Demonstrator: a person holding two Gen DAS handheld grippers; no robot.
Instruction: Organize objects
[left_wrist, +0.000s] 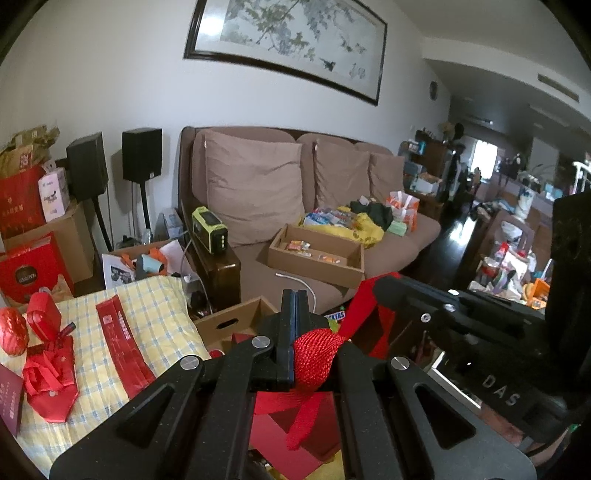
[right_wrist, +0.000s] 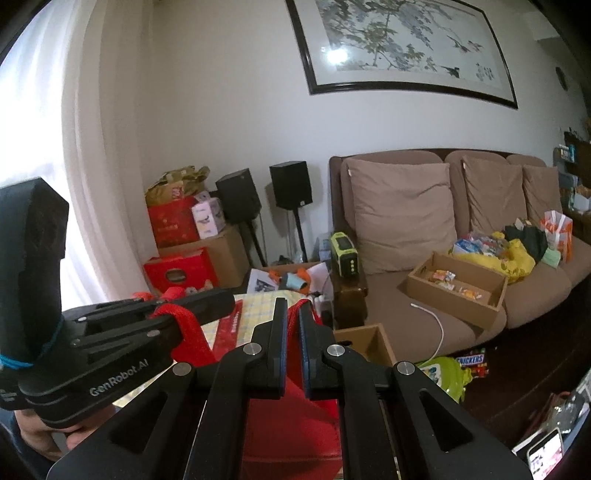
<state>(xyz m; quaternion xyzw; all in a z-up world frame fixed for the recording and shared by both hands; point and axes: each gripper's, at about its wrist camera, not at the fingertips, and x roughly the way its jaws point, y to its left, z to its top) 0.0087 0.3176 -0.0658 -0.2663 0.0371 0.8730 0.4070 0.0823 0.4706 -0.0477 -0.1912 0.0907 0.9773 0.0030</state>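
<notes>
Currently both tongs grip one red bag: left tongs (left_wrist: 295, 314) clamp its rope handle (left_wrist: 314, 354), right tongs (right_wrist: 291, 325) pinch its rim (right_wrist: 301, 306). Bag (right_wrist: 288, 424) hangs above one open cardboard box (right_wrist: 373, 343).

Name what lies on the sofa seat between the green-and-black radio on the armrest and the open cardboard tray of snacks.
Only bare seat cushion separates the radio from the cardboard tray; a white cable lies nearer the front edge. The right wrist view shows this best.

Red bag (right_wrist: 291, 435) body mostly hidden behind right hand-held gripper (right_wrist: 291, 332).
</notes>
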